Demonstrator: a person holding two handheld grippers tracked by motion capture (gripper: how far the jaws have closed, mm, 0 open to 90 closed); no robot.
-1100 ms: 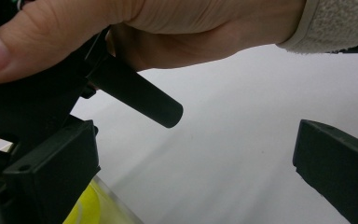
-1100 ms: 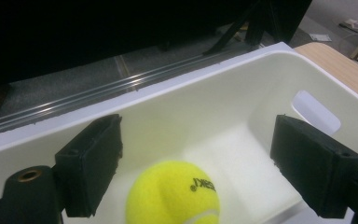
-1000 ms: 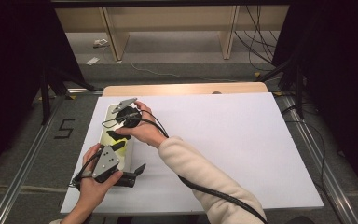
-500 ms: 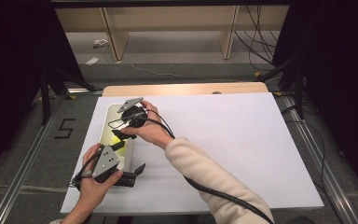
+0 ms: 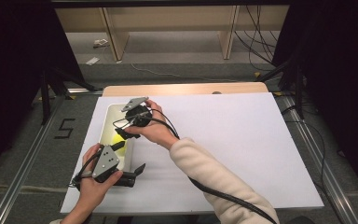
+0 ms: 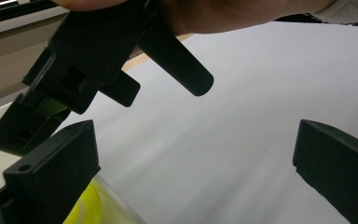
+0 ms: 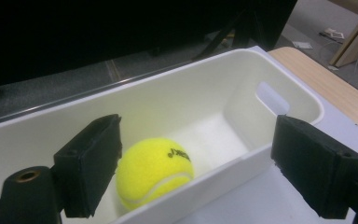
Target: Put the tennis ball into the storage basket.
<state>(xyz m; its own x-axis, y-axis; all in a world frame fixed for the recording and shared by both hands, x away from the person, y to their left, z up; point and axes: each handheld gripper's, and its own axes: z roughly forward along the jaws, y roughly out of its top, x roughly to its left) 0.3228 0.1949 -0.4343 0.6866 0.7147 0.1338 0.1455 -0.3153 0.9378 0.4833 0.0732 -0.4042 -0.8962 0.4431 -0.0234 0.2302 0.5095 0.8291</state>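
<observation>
The work in hand looks like fetching the ball (image 7: 154, 169) out of the bin (image 7: 286, 95), and most of the risks sit on the left side of the mat (image 5: 242, 140).

Farthest left, the left gripper (image 5: 129, 176) rests low on the mat at the bin's near end, held in the left hand (image 5: 93, 184), jaws wide apart and empty, aimed off to the right across the mat. In the left gripper view its near jaw sits right at the bin's clear-looking edge with yellow showing through. If that hand drifts, it could nudge the bin and set the ball rolling just as the other claw comes down.

Next over, the right gripper (image 5: 123, 133) hangs above the bin, tilted down and leftward into it, the right hand (image 5: 156, 130) reaching across from the right with the wrist bent and the sleeve (image 5: 214, 179) trailing behind. Its jaws stand fully open with nothing between them. In the right gripper view the ball lies on the bin floor, close to the near wall and toward the left jaw. That is the main hazard, I judge: a straight descent could put one jaw on the rim or pinch the wall, or clip the ball off-centre so it squirts away along the bin. The cable (image 5: 168, 123) looping near the hand might also snag.
</observation>
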